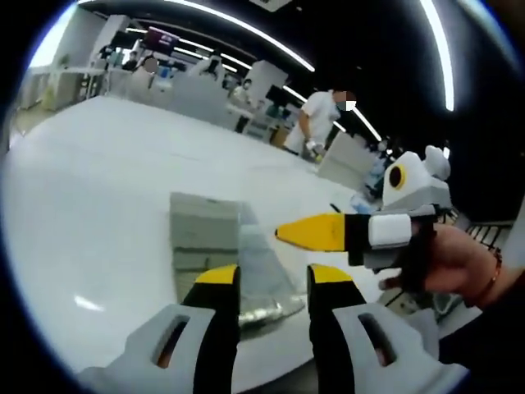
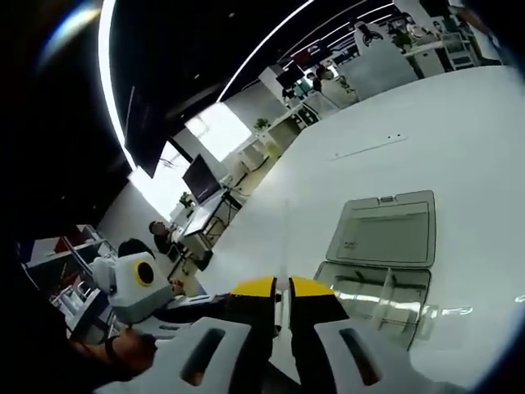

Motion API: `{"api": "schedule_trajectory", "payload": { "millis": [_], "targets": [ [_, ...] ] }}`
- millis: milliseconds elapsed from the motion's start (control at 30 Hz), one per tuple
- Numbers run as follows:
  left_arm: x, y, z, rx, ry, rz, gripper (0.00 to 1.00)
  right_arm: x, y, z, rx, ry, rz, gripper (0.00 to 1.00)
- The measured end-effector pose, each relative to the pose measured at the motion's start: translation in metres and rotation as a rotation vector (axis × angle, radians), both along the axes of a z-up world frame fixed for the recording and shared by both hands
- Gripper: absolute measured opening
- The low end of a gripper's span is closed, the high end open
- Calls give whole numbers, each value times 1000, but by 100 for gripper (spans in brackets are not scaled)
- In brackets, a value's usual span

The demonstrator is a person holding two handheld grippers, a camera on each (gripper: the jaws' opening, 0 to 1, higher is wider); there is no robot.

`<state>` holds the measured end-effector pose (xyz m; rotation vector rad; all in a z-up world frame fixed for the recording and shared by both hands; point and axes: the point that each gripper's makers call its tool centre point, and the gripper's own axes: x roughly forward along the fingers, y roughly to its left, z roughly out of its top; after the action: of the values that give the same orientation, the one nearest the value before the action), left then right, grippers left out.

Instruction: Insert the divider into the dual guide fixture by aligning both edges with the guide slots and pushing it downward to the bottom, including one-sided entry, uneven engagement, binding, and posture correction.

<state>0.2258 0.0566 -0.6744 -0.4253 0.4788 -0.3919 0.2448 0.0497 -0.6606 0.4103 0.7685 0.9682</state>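
Right gripper view has the right tool [image 2: 283, 289] pinching a thin clear divider [image 2: 286, 246] edge-on, the open clear fixture [image 2: 384, 283] at three o'clock on the white counter [image 2: 459, 139]. Left tool [image 1: 275, 275] hangs spread. Alignment seems pending; next, both edges must meet slots.

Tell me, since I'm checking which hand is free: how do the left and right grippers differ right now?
The left gripper has its jaws wide apart with nothing between them; the right gripper has its jaws nearly together. The left gripper points at the fixture head-on; the right gripper comes in sideways. Both have yellow-tipped black jaws.
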Motion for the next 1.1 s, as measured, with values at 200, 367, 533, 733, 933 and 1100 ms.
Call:
{"api": "schedule_trajectory", "payload": {
  "millis": [200, 367, 533, 733, 933, 1100],
  "targets": [
    [-1, -1, -2, -20, 9, 1, 30, 1, 1, 2, 10, 4, -4, 2],
    [-1, -1, -2, -21, 8, 2, 30, 0, 1, 0, 7, 11, -5, 1],
    [-2, -1, -2, -23, 11, 3, 30, 0, -1, -2, 5, 43, -36, 1],
    [-2, -1, -1, -35, 15, 4, 30, 2, -1, -2, -7, 74, -66, 0],
    [-4, -1, 0, -34, 10, -8, 30, 1, 1, -1, -41, 80, -63, 0],
    [-3, 2, 4, -48, 0, -14, 30, 0, 6, 6, -66, 38, -48, 0]
  ]
}}
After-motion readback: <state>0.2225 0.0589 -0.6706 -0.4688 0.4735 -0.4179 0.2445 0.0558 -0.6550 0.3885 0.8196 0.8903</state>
